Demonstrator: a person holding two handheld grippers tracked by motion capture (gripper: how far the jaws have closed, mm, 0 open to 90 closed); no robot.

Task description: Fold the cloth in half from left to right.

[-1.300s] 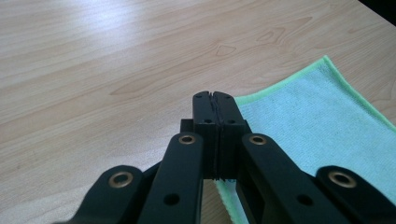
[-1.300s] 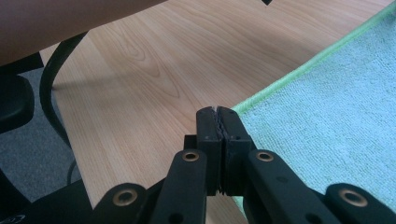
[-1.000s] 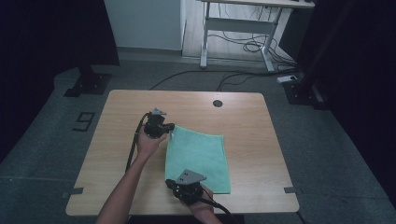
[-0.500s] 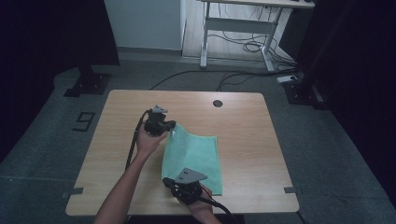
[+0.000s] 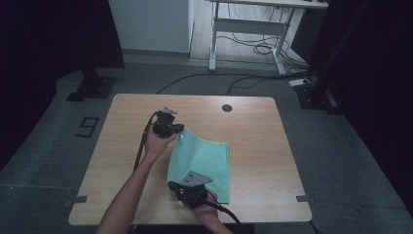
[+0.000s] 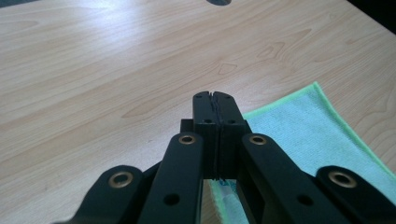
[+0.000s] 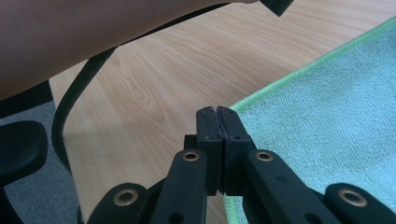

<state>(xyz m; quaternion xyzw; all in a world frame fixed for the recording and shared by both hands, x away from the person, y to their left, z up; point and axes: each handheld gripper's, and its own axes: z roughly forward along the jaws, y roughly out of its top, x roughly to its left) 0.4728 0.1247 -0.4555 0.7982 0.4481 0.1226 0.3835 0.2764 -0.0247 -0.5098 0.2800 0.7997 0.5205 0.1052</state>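
A light green cloth (image 5: 204,156) lies flat on the wooden table (image 5: 253,122). My left gripper (image 5: 180,129) is shut on the cloth's far left corner. In the left gripper view its jaws (image 6: 215,95) are pressed together, with the cloth (image 6: 303,135) spreading to the right and a bit of it caught low between them. My right gripper (image 5: 174,185), with a grey plate on top, is shut on the near left corner. In the right gripper view the closed tips (image 7: 218,112) sit on the cloth's (image 7: 327,116) green edge, and the person's left forearm (image 7: 93,32) crosses above.
A round cable hole (image 5: 226,107) sits near the table's far edge. Behind the table stand a white desk frame (image 5: 243,29) and floor cables (image 5: 258,48). A black stand base (image 5: 92,87) is at far left. Bare wood lies left and right of the cloth.
The cloth and my right gripper have shifted slightly to the left. The left gripper has stayed almost in place.
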